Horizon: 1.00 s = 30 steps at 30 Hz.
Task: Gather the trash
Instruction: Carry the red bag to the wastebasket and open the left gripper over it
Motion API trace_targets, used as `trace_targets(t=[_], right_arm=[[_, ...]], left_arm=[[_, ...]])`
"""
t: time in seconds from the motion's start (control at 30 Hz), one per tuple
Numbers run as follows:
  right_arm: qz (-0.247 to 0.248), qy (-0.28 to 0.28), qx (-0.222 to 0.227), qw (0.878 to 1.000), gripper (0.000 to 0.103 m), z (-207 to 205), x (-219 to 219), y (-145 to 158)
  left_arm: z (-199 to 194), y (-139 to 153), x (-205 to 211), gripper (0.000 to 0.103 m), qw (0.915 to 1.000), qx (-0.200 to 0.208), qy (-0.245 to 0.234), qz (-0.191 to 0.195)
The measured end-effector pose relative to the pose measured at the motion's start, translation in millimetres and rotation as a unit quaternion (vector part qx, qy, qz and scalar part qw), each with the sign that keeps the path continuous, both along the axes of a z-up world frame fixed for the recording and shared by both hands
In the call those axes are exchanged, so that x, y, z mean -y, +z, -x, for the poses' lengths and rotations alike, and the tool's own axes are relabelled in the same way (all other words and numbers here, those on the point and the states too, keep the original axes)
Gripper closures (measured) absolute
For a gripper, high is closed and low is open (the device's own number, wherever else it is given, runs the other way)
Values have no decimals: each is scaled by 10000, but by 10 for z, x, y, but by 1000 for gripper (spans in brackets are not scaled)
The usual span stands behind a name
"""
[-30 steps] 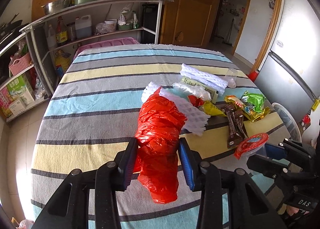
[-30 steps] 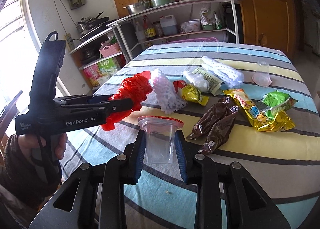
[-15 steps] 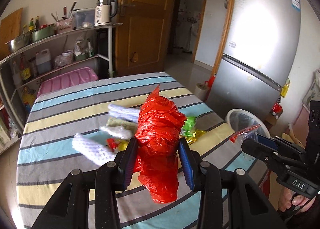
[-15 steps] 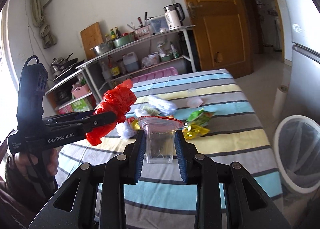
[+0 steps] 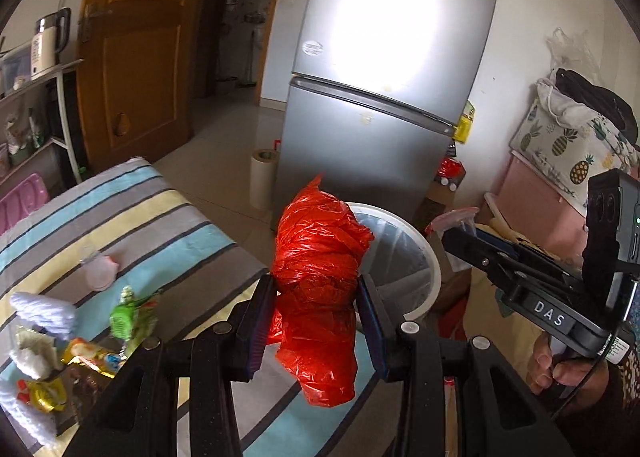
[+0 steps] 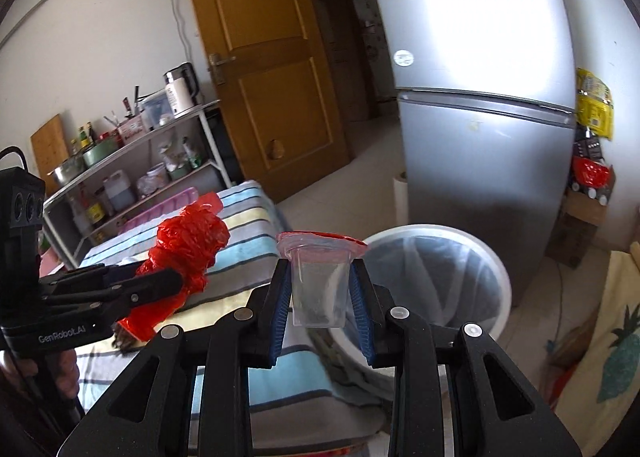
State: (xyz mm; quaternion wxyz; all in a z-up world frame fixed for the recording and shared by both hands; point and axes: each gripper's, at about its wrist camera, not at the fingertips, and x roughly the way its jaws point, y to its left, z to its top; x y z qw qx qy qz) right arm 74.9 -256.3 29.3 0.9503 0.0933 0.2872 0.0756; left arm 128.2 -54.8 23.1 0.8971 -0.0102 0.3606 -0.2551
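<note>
left gripper (image 5: 316, 321) is clamped round the middle of a soft, light red bag (image 5: 320, 277), right gripper (image 6: 320, 301) squeezes a thin clear cup (image 6: 318, 289) by its walls, easily crushed, both near the bin (image 6: 472, 249) beside the table (image 5: 132, 217).

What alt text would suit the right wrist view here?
The right gripper clamps a clear plastic cup with a red-edged lid, held near a white lined trash bin. At left, the left gripper holds a crumpled red plastic bag over the striped table.
</note>
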Motion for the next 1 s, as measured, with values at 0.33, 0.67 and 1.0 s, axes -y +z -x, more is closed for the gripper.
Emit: trace_targets(t=[0.33, 0.67, 1.0], right_arm=[[199, -497, -361, 9979, 72, -282, 304, -212], [447, -717, -780, 9934, 69, -489, 504, -520], [362, -782, -687, 9939, 48, -448, 494, -499]], left_arm=[[-395, -275, 622, 61, 9983, -273, -473, -206], [-647, -529, 776, 60, 9963, -592, -445, -432], [-586, -515, 640, 53, 9975, -542, -157, -420]])
